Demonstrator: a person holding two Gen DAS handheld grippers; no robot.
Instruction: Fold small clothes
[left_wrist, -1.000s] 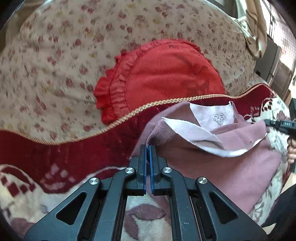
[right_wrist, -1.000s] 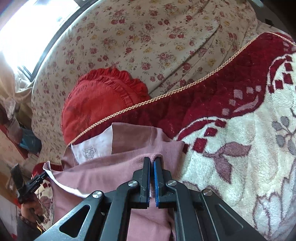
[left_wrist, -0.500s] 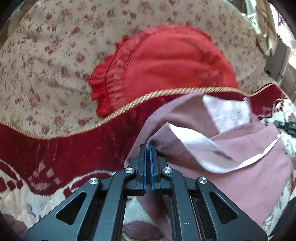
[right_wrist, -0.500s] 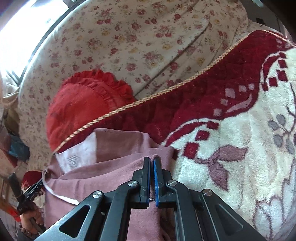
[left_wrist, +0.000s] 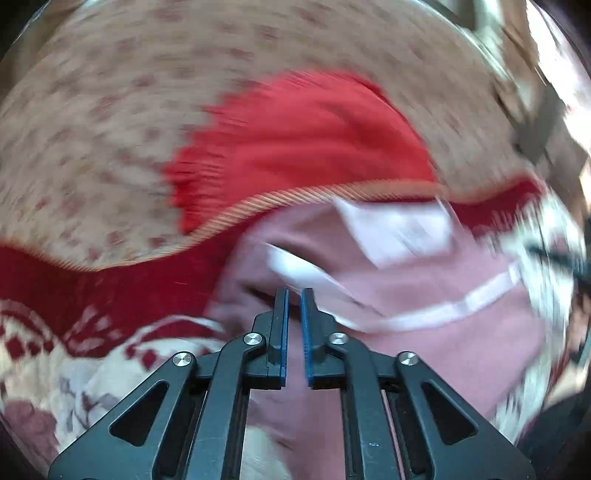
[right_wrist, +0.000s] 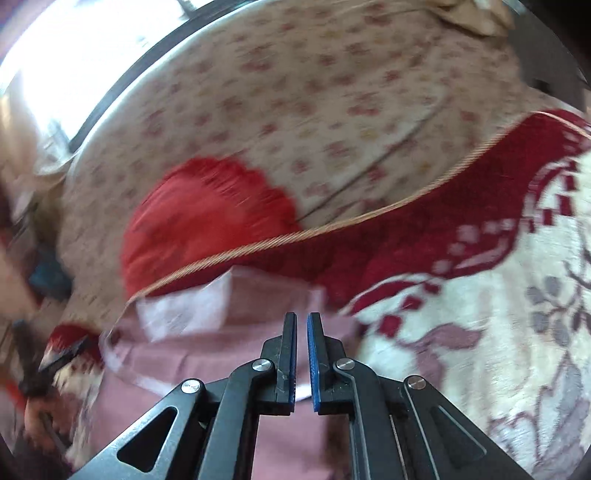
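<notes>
- left tongs (left_wrist: 292, 291): narrow, the jaws have just been easing apart; a slim gap shows between the blue pads and no cloth is pinched in it.
- right tongs (right_wrist: 302, 314): narrow too, a slim gap and nothing gripped.
- pink garment (left_wrist: 424, 295) lies under and just ahead of both tongs, spreading right of the left pair and left of the right pair; its white lining (left_wrist: 399, 229) is turned up at the far edge.
- it rests on a red and cream blanket (left_wrist: 110, 288) with a gold cord edge.
- beyond the tongs, a red frilled cushion (left_wrist: 303, 140) sits against floral fabric (left_wrist: 110, 110).
- both views are blurred.
</notes>
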